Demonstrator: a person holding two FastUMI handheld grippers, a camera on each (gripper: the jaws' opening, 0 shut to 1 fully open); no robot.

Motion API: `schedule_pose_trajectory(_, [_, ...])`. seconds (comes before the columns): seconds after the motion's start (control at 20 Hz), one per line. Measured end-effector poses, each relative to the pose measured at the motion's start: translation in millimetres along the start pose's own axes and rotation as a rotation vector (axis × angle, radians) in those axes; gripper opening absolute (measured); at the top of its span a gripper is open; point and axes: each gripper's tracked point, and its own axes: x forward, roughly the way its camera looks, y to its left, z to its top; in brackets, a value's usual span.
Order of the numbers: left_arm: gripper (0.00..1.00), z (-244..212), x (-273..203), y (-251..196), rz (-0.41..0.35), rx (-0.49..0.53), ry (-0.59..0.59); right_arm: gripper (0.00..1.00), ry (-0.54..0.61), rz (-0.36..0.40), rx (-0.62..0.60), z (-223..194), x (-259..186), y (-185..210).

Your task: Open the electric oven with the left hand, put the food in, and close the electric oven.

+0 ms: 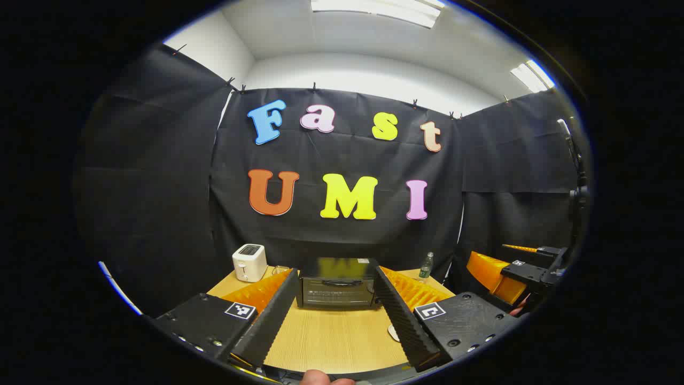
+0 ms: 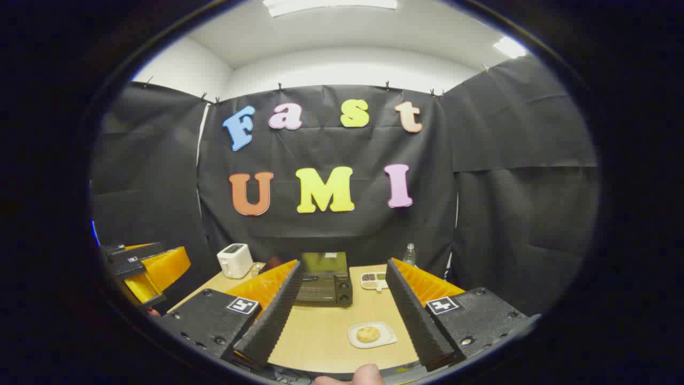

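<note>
Start pose: both grippers spread, holding nothing, oven door shut.
Left gripper point(image 1: 336, 299) is lined up on the electric oven point(image 1: 336, 289) at the table's point(image 1: 331, 342) far edge, presumably for the door handle; right gripper point(image 2: 342, 299) hovers above the food point(image 2: 368, 334) on its small plate point(image 2: 386, 339), ready to pick.

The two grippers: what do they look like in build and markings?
Each is a black block body carrying two long, ridged fingers with ribbed orange backing behind them. The left gripper has a square black-and-white marker tag on each finger base, and so does the right gripper. Screw holes dot the bodies. No cables can be made out. A bare fingertip shows at the bottom edge; no sleeve is in view.
</note>
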Motion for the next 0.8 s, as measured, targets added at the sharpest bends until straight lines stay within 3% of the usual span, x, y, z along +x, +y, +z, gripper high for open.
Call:
schedule_pose_trajectory(0.05, [0.92, 0.4, -0.1, -0.1, -0.003, 0.002, 0.0, 0.99, 0.0, 0.0, -0.001, -0.4, 0.1, 0.2])
schedule_pose_trajectory(0.8, [0.92, -3.2, -1.9, -1.2, -0.006, 0.002, 0.023, 0.99, 0.006, -0.025, 0.01, -3.5, -5.9, -5.7])
